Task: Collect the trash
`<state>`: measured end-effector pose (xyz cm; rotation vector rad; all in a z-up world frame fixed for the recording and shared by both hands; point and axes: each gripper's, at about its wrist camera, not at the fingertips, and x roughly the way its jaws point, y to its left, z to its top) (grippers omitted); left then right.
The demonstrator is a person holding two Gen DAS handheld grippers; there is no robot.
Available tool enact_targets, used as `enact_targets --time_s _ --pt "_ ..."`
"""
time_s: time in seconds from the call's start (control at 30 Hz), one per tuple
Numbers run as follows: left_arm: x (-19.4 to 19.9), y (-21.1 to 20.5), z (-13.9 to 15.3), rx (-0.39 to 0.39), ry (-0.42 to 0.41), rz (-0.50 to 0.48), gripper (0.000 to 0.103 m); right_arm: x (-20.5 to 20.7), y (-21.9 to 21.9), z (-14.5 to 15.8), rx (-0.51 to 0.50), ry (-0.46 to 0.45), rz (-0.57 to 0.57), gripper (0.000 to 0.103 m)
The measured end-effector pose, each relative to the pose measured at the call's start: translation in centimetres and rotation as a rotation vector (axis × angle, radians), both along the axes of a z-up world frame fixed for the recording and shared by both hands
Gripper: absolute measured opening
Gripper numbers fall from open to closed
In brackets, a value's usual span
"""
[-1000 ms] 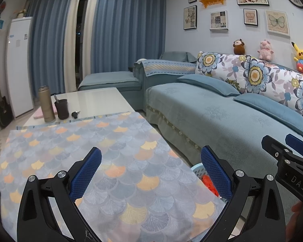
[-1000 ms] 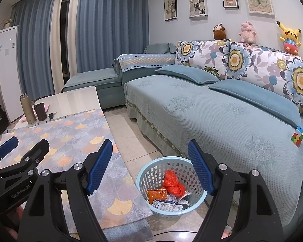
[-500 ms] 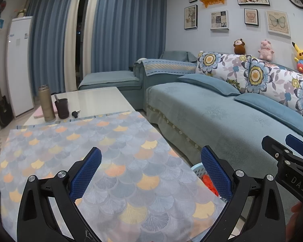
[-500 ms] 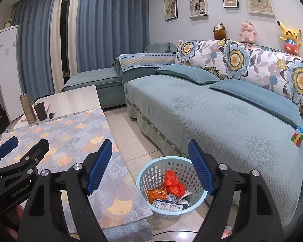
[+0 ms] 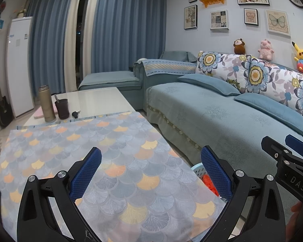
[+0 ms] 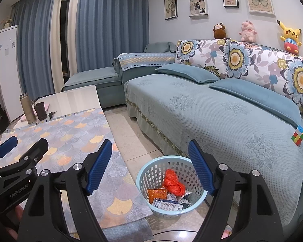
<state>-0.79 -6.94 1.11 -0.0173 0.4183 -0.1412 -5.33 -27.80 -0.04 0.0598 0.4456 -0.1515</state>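
A light blue plastic basket [image 6: 149, 173] stands on the floor between table and sofa. It holds a crumpled orange bag [image 6: 172, 183], an orange wrapper [image 6: 156, 194] and printed packets [image 6: 167, 204]. My right gripper [image 6: 150, 166] is open and empty, held above the basket. My left gripper [image 5: 150, 171] is open and empty above the scale-patterned tablecloth [image 5: 91, 151]. In the left wrist view only the basket's rim [image 5: 198, 168] and a bit of the orange bag [image 5: 209, 182] show past the table edge.
A thermos [image 5: 46, 103], dark cup [image 5: 62, 109] and keys [image 5: 75, 113] stand at the table's far end. The blue sofa [image 6: 212, 117] runs along the right with a Rubik's cube [image 6: 298, 135] on it. A fridge [image 5: 18, 64] and guitar [image 5: 3, 109] stand at left.
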Motion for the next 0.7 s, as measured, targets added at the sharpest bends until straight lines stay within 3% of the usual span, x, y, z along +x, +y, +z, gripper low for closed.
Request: enact_targets --time_s 0.7 --pt "0.01 -0.03 -0.10 0.002 -0.003 0.000 0.095 0.10 -0.23 -0.36 0.008 0.009 -0.001 0.074"
